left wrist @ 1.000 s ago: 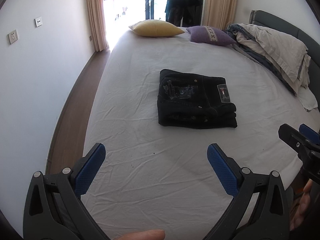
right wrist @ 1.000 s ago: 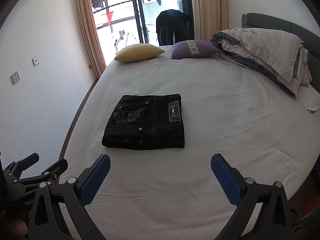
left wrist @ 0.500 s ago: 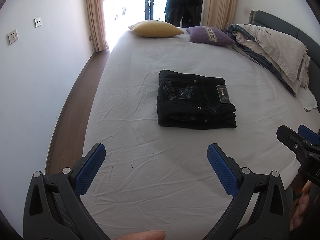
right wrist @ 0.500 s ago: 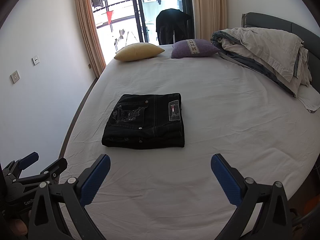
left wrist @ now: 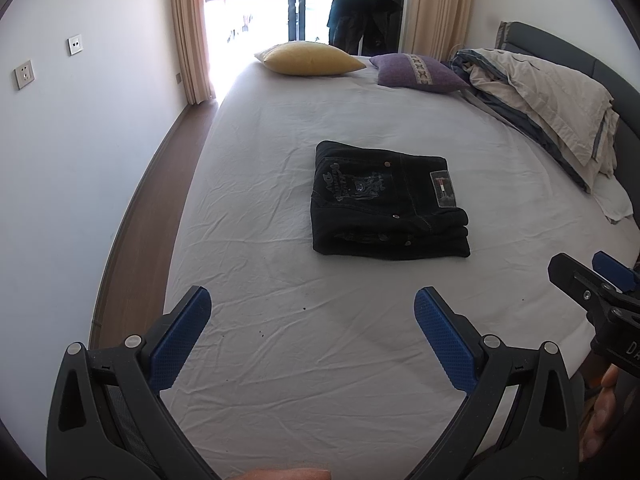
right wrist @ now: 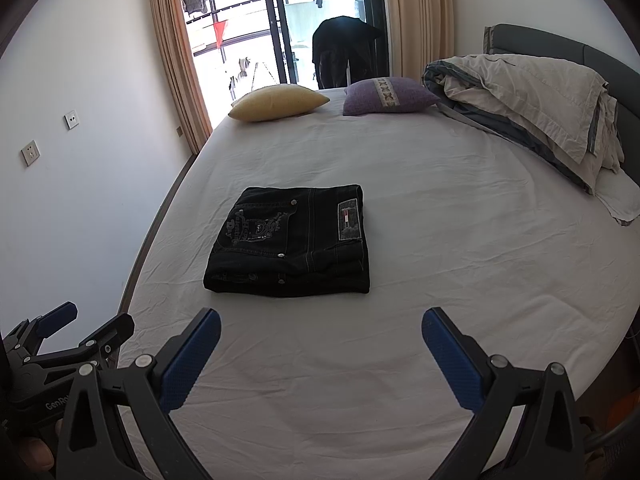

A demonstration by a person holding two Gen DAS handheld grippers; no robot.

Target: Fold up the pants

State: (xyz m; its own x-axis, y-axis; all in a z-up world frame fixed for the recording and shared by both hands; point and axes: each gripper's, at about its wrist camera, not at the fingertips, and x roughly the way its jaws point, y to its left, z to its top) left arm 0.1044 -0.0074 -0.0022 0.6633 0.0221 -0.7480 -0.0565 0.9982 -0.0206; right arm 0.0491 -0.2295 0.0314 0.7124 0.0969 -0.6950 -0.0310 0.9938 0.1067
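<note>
Black jeans [left wrist: 384, 204] lie folded in a compact rectangle on the white bed sheet [left wrist: 280, 360], pocket print and label patch on top. They also show in the right wrist view [right wrist: 292, 240]. My left gripper [left wrist: 312, 304] is open and empty, held above the near part of the bed, well short of the pants. My right gripper [right wrist: 320, 324] is open and empty, also short of the pants. The right gripper shows at the right edge of the left wrist view [left wrist: 588, 280]. The left gripper shows at the lower left of the right wrist view [right wrist: 84, 326].
A yellow pillow [left wrist: 312, 58] and a purple pillow [left wrist: 416, 72] lie at the far end of the bed. A bundled duvet [left wrist: 544, 96] lies along the right side by the headboard. A wall and a strip of wooden floor [left wrist: 136, 216] run along the left.
Both grippers have drifted very slightly; the pants sit a touch lower-left in view. Nothing was taken hold of or let go.
</note>
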